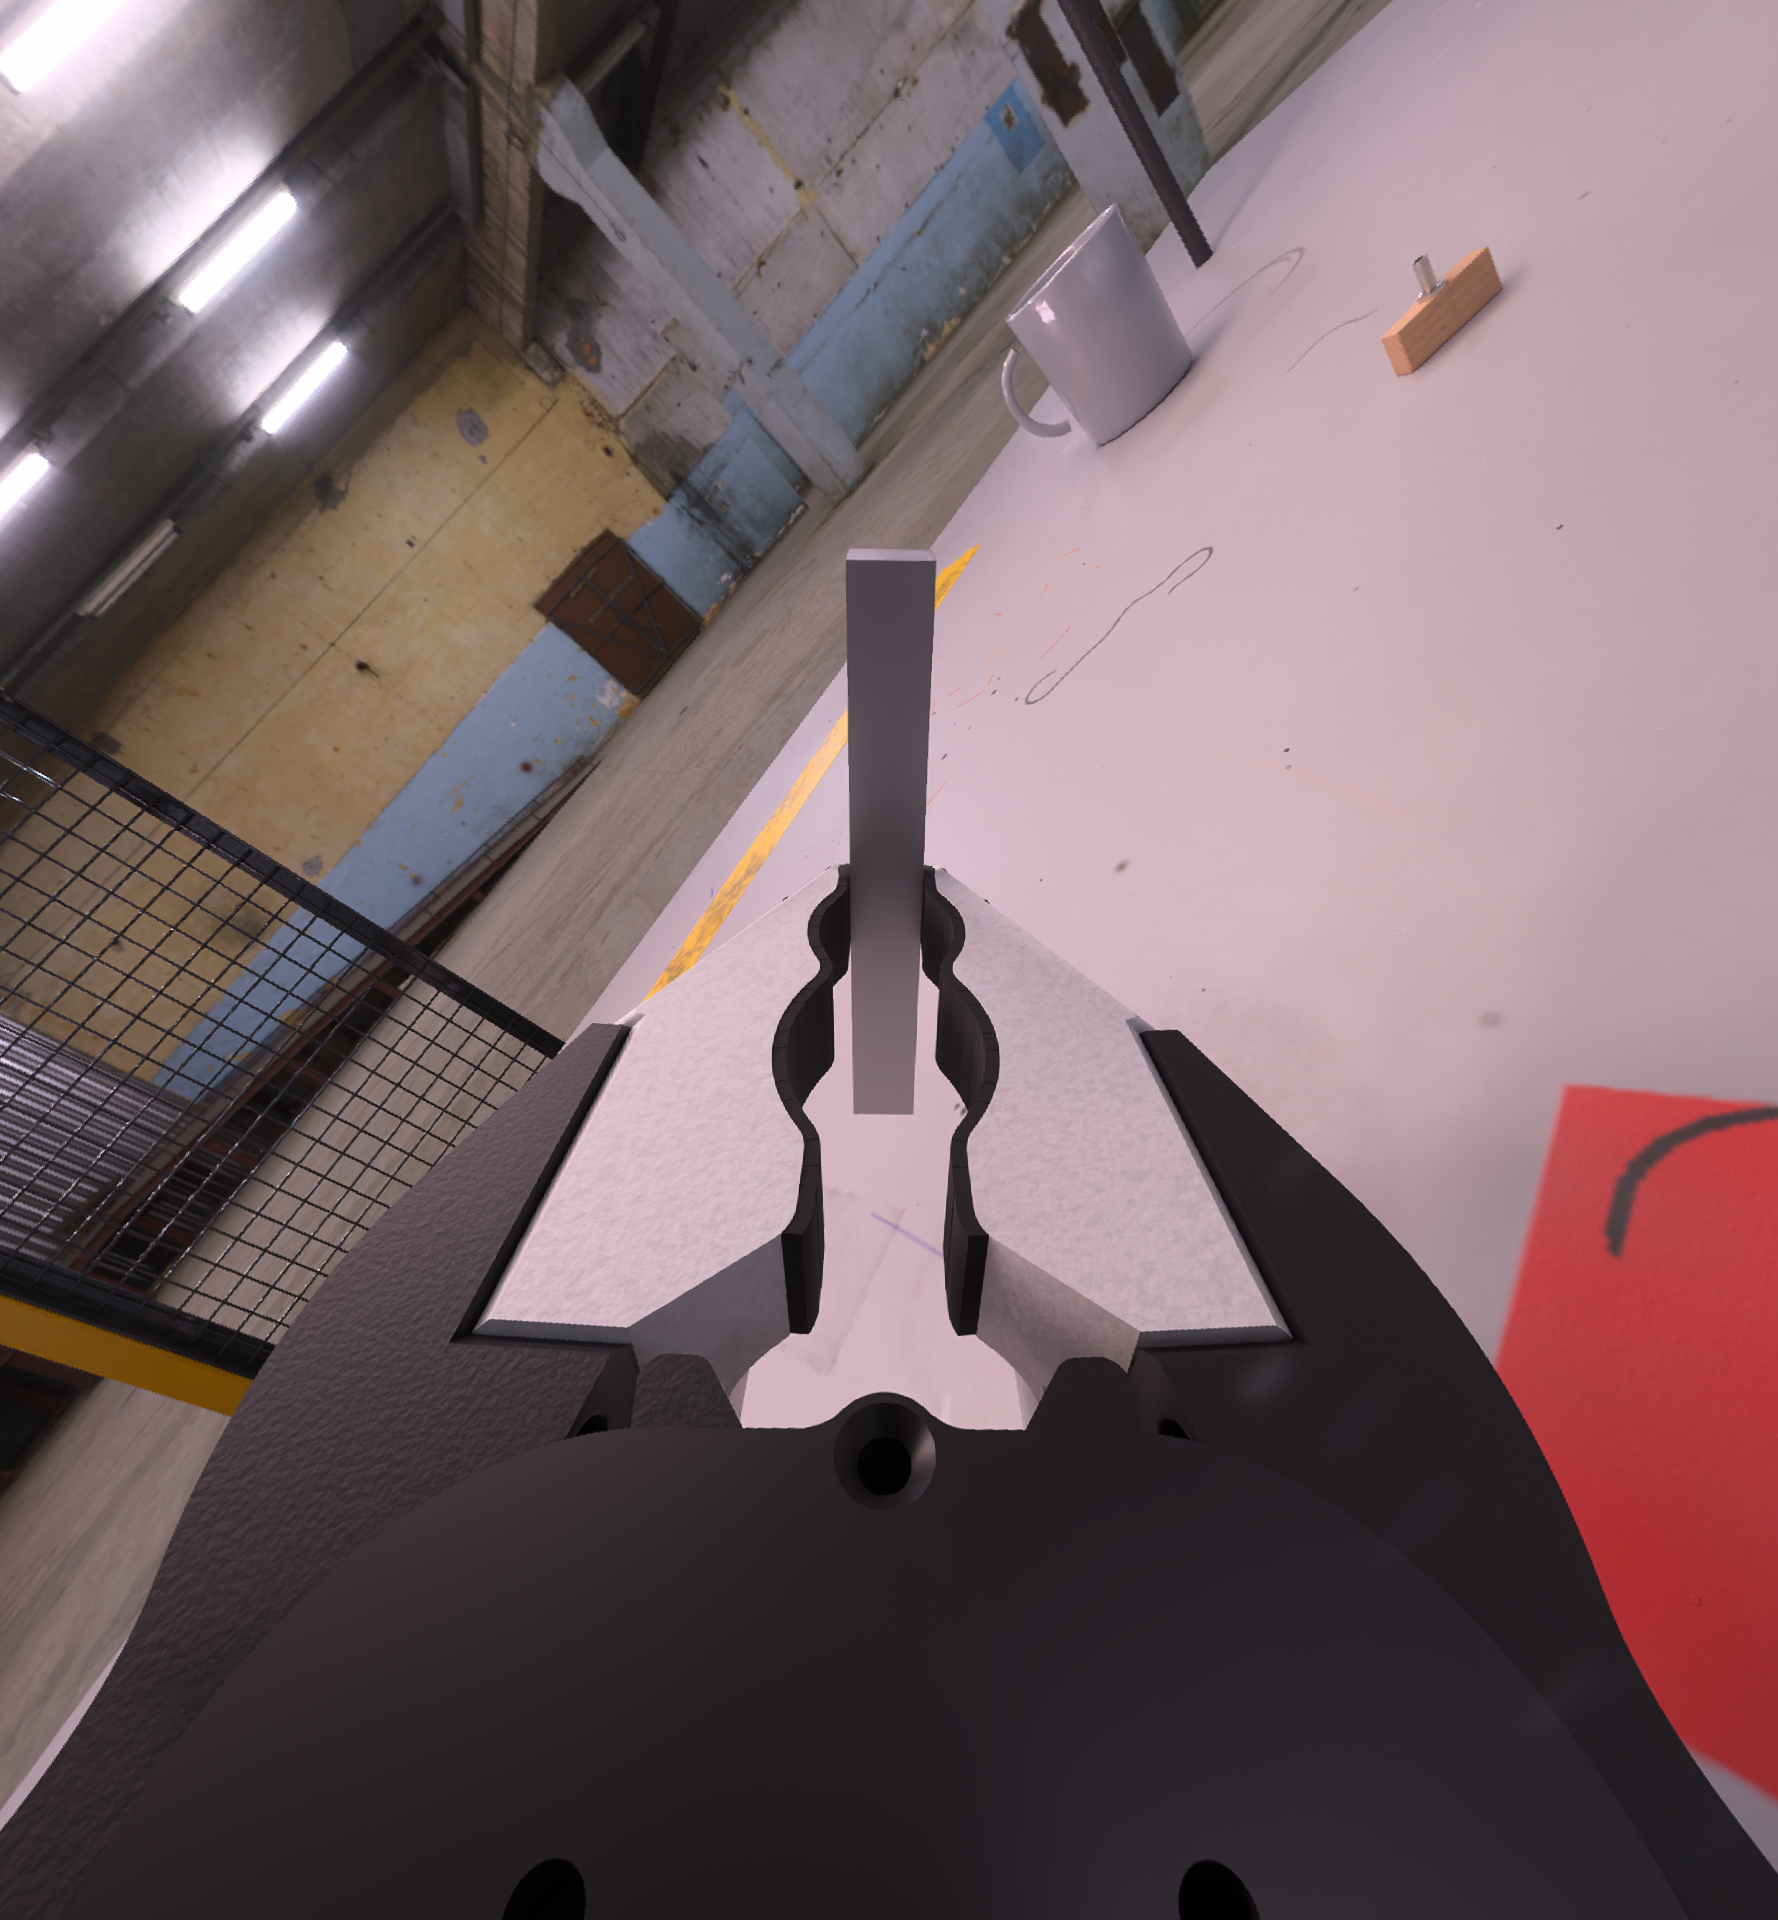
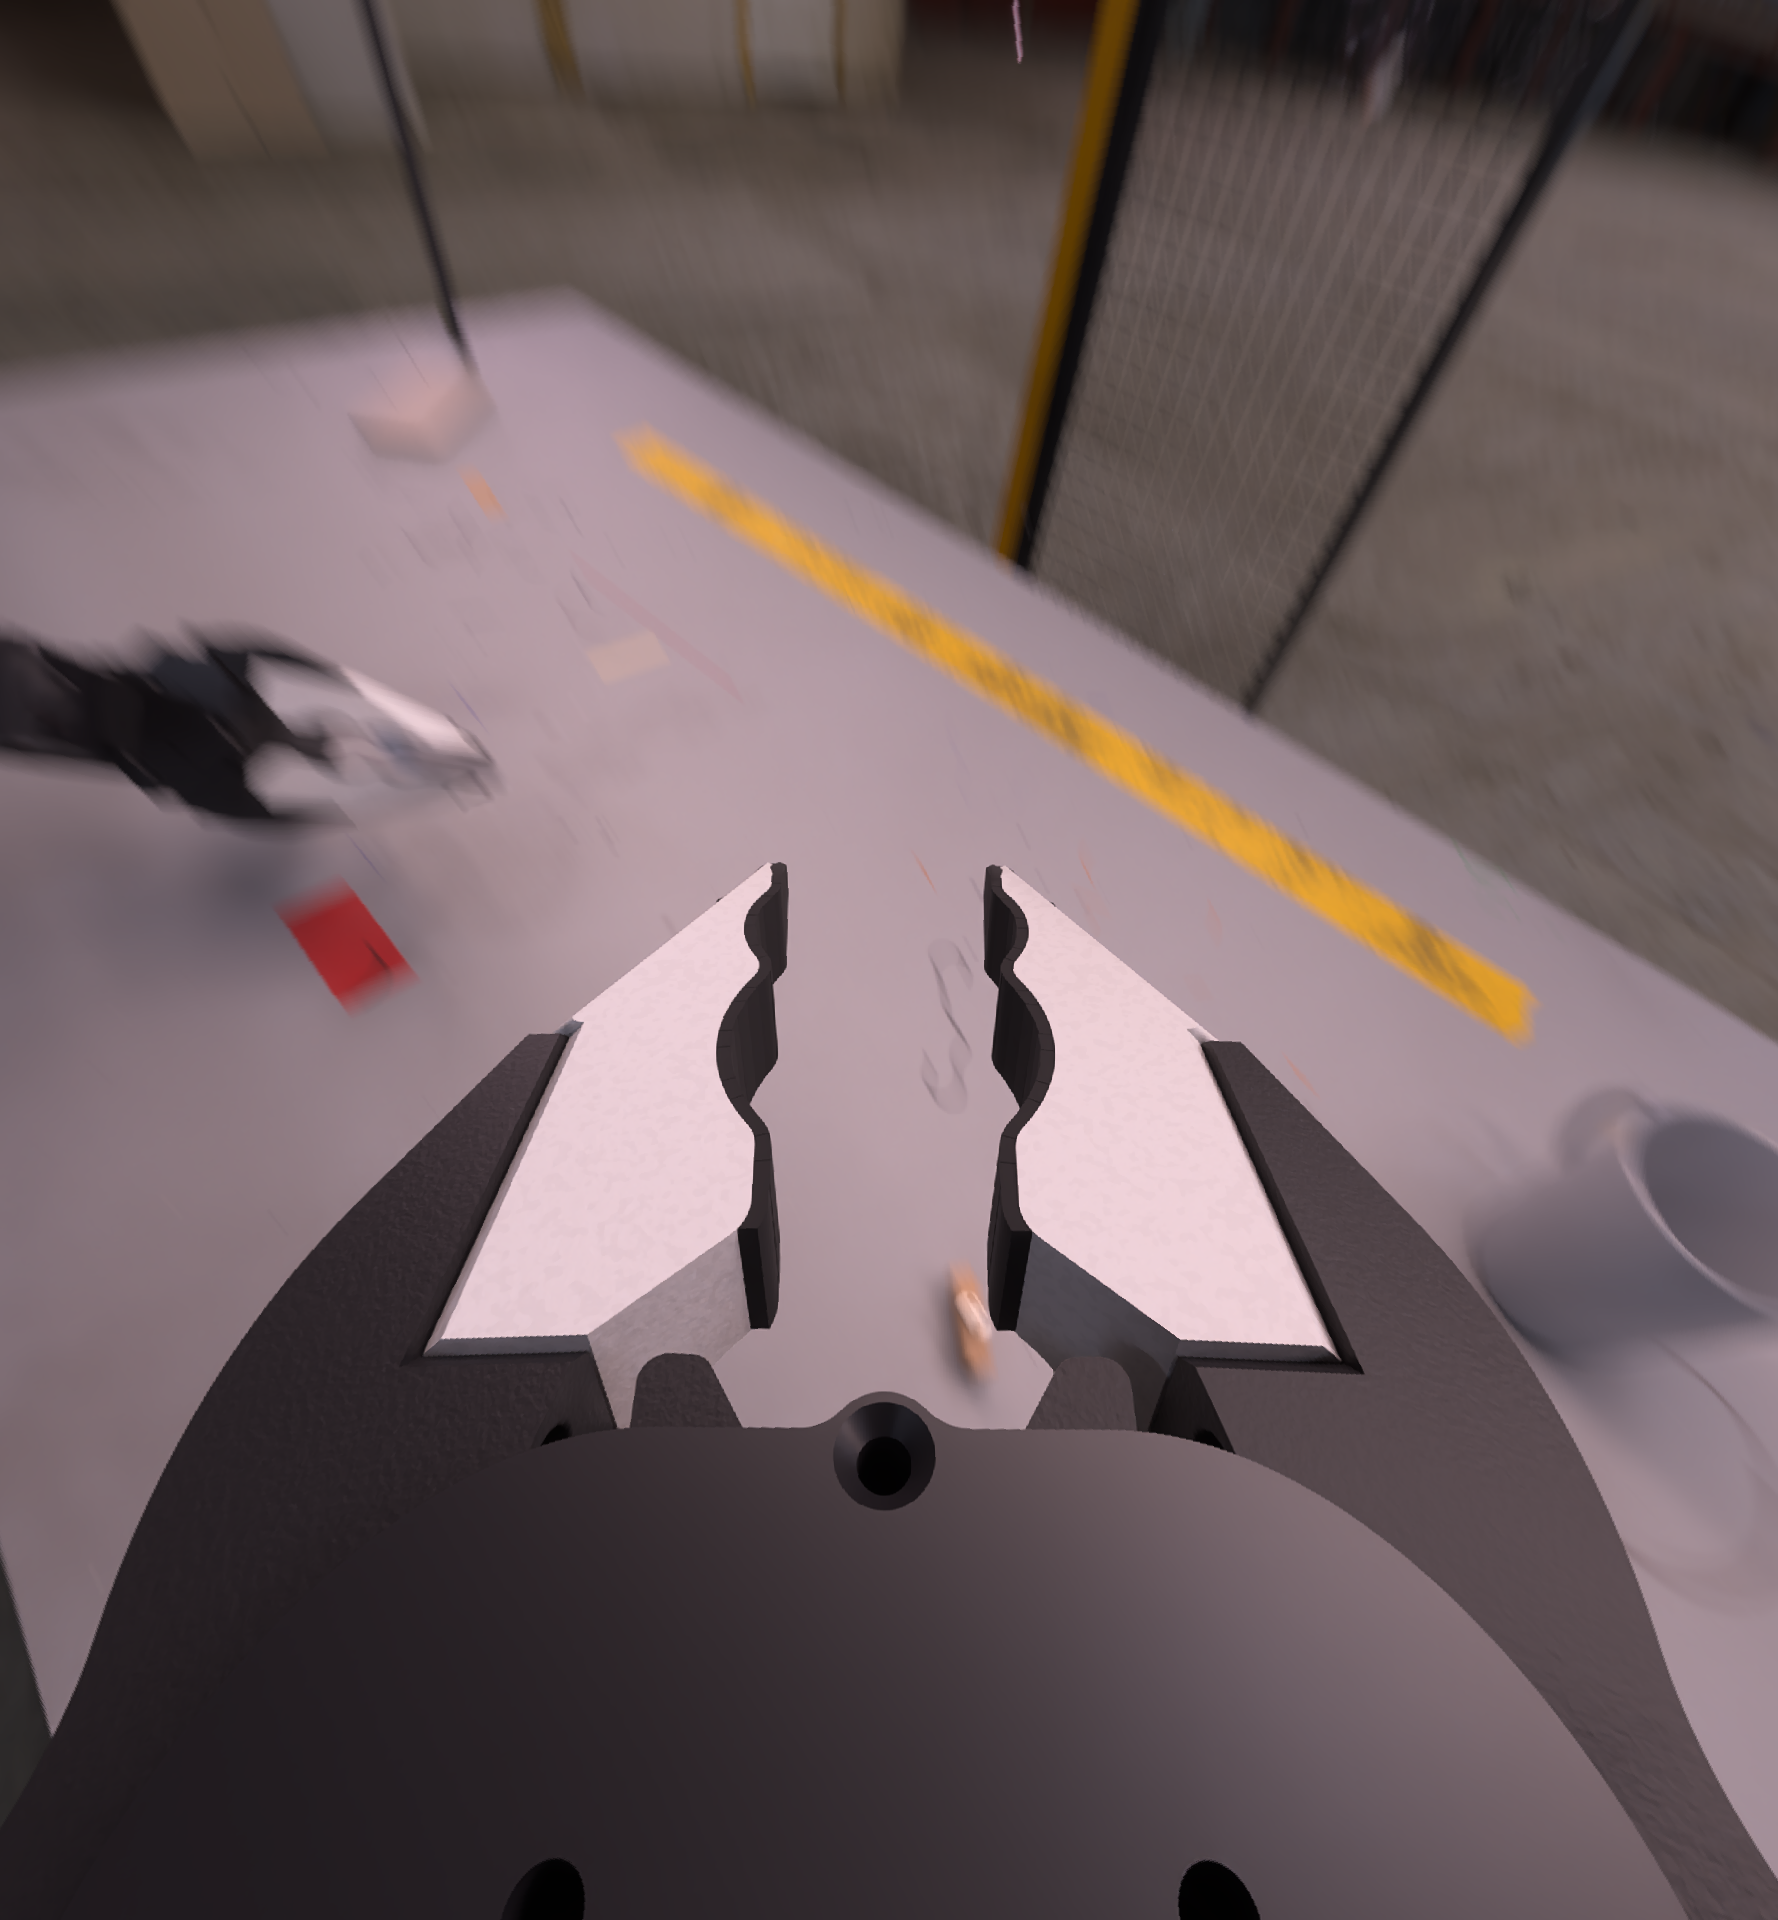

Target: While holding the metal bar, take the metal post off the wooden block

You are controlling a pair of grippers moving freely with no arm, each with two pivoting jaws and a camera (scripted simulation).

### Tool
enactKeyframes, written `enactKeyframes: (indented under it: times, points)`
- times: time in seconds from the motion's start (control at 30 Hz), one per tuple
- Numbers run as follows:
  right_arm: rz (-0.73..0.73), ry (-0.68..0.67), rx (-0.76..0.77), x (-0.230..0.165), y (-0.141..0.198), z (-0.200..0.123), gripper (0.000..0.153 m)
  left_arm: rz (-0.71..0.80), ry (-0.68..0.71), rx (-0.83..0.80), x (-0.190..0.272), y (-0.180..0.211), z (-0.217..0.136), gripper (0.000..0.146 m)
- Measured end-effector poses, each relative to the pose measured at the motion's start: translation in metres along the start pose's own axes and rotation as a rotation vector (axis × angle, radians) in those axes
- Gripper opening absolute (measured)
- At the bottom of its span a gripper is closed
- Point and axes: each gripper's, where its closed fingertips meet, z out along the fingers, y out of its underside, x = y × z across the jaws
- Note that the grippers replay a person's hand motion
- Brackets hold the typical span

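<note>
My left gripper point(image 1: 890, 883) is shut on a flat grey metal bar point(image 1: 890, 727) that sticks forward past the fingertips, above the table. The wooden block point(image 1: 1441, 312) lies far off at the upper right with the short metal post point(image 1: 1425, 275) standing in it. My right gripper point(image 2: 885, 883) is open and empty above the table. This view is blurred. A small orange-brown piece point(image 2: 968, 1335), apparently the block, shows low between its fingers. The left gripper point(image 2: 189, 727) shows at the far left there.
A white mug point(image 1: 1103, 332) stands left of the block, and shows at the right point(image 2: 1674, 1216). A dark rod point(image 1: 1134, 125) stands behind it. A red sheet point(image 1: 1695, 1403) lies at the right. A yellow stripe point(image 2: 1072, 717) runs along the table edge, beside a mesh fence point(image 2: 1332, 312).
</note>
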Motion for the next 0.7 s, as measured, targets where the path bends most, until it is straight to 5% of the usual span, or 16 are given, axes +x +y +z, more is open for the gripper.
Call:
enactKeyframes:
  times: [0.07,0.23,0.43,0.57,0.7]
  points:
    - [-0.025,0.085,-0.238,0.030,0.042,-0.005,0.039,-0.006,-0.004,0.005,-0.001,0.000,-0.001,0.012]
    - [0.177,0.288,-0.716,0.074,0.146,-0.004,0.037,-0.001,0.001,0.005,0.002,-0.001,0.000,0.012]
    - [0.084,0.547,-1.060,0.102,0.224,0.022,0.036,0.014,0.009,0.004,0.004,-0.001,0.000,0.012]
    - [0.117,0.600,-1.214,0.117,0.259,0.035,0.040,-0.004,0.019,0.009,0.004,0.002,-0.002,0.012]
    - [0.213,0.636,-1.231,0.130,0.276,0.043,0.037,-0.018,0.027,0.020,0.003,0.001,-0.005,0.012]
